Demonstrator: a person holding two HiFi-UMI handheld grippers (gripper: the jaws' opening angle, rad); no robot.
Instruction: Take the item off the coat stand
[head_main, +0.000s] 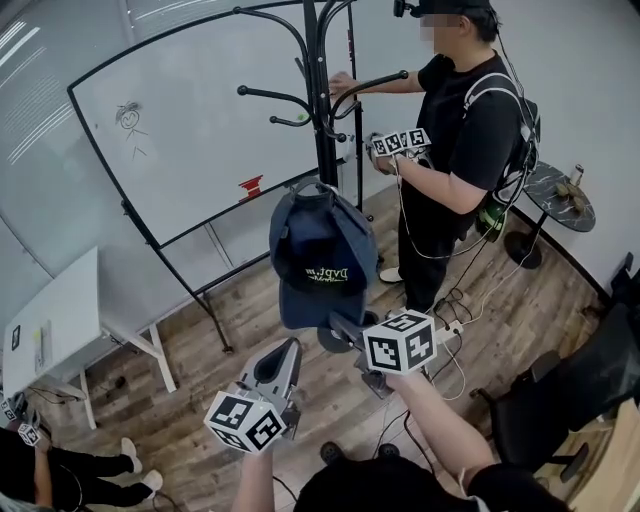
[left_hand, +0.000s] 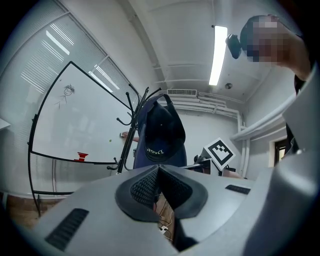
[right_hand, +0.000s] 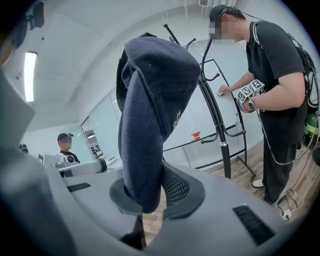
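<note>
A navy cap (head_main: 320, 250) with green lettering hangs in front of the black coat stand (head_main: 322, 110), just below its hooks. My right gripper (head_main: 335, 323) is shut on the cap's brim from below. In the right gripper view the brim (right_hand: 142, 165) runs down between the jaws and the cap rises above them, with the stand (right_hand: 215, 110) behind it. Whether the cap's back strap touches a hook I cannot tell. My left gripper (head_main: 290, 348) sits lower left, shut with nothing in it. In the left gripper view its jaws (left_hand: 157, 170) point up at the cap (left_hand: 162, 132).
A person in black (head_main: 460, 130) stands right of the stand, one hand on a hook, holding grippers. A wheeled whiteboard (head_main: 190, 120) stands behind. Around are a white table (head_main: 55, 330), a round table (head_main: 555, 195), a black chair (head_main: 580, 390) and floor cables (head_main: 450, 300).
</note>
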